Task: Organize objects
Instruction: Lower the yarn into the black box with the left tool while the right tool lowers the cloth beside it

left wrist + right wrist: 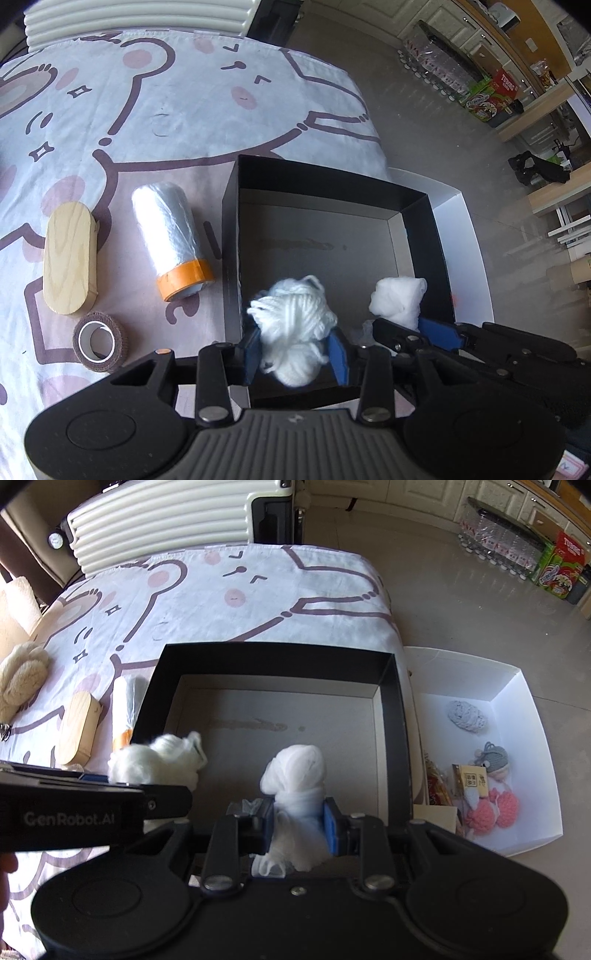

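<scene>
Item 1. Left gripper: blue pads pressed on a ball of white yarn, held over the near left corner of the black box. Loose strands stick out at the sides.

Item 2. Right gripper: jaws narrow, clamped on a wad of white gauze, also above the near part of the box floor, right of the yarn and apart from it.

Item 3. Black box: open top, grey floor bare apart from a faint smear; it stands on a bed sheet printed with cartoon bears.

Item 4. Still on the sheet, left of the box: a wooden block, a roll of clear plastic film with an orange end and a small brown tape roll.

Item 5. White tray on the floor beyond the box's right wall, holding knitted toys and a small card.

Risks, as judged:
- Yarn strands may snag on the pads at release, so the ball trails or unwinds instead of dropping.
- Both bundles are soft and light; let go from this height, either could bounce or roll against the wall.
- The two grippers work close together; one could knock the other.
- The yarn sits near the box's left wall and may land on its rim.
</scene>
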{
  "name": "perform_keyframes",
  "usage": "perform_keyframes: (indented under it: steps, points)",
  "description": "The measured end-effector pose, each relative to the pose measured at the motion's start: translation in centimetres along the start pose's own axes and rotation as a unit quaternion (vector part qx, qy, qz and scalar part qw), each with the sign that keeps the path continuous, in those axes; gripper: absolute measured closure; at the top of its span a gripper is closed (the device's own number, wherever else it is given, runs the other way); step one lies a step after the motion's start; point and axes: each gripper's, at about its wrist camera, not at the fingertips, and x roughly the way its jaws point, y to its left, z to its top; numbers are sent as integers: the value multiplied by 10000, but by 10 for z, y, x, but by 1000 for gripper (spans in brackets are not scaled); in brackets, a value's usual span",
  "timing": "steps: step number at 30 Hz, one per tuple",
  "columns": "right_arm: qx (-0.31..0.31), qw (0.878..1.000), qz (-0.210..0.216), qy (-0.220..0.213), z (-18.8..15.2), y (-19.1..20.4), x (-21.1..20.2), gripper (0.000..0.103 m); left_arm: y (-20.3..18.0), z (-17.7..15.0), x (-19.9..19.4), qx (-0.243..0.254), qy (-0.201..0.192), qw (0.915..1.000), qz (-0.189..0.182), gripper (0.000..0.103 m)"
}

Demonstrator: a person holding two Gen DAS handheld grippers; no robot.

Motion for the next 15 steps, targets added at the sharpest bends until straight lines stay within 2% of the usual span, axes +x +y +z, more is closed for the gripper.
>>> perform_keyframes:
  steps: [2,4,6,9,15]
  points:
    - [55,10000,44,38,0,-1,4,75,0,0,-6,8,-46,10000,-35,59]
    - [74,9999,81,95,-1,0,7,75,-2,-1,-12,97,-132,9998,-102,51]
    - [8,9999,59,142,-2,4,11,75,-7,-3,-20,291,-292,9991,51,48]
    - [-23,9998,38,179,-3,7,14,75,-13,-4,-30,560,-541,9968,203,47]
    - [-15,9996,-97,266,-3,8,27,74,-11,-3,-39,704,-711,9946,280,47]
